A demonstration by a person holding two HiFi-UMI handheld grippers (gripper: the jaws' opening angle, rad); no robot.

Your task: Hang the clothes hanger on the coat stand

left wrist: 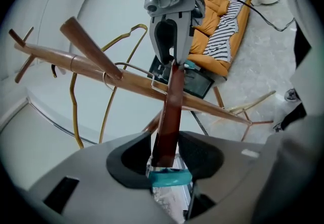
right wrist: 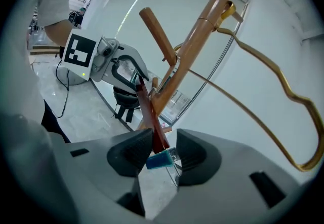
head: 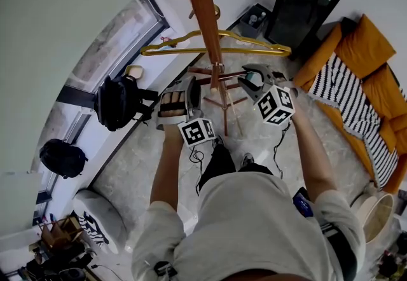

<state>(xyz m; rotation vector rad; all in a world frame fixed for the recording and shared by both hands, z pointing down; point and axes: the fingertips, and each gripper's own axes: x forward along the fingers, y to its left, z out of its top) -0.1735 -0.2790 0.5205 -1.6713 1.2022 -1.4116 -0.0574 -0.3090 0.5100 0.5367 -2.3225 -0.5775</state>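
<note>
**Head view:** My left gripper [head: 189, 86] and right gripper [head: 251, 79] meet at the coat stand [head: 202, 0]. Each is at one end of the clothes hanger [head: 200, 71], a dark red bar lying across the pole. Above it a gold hanger [head: 254, 46] hangs on the stand.

**Left gripper view:** The jaws are clamped on the bar's end. The hanger's wire hook [left wrist: 109, 80] loops round the stand where a peg joins the pole.

**Right gripper view:** The jaws stand released. The bar's other end lies between them, against one pad and clear of the other.
</note>
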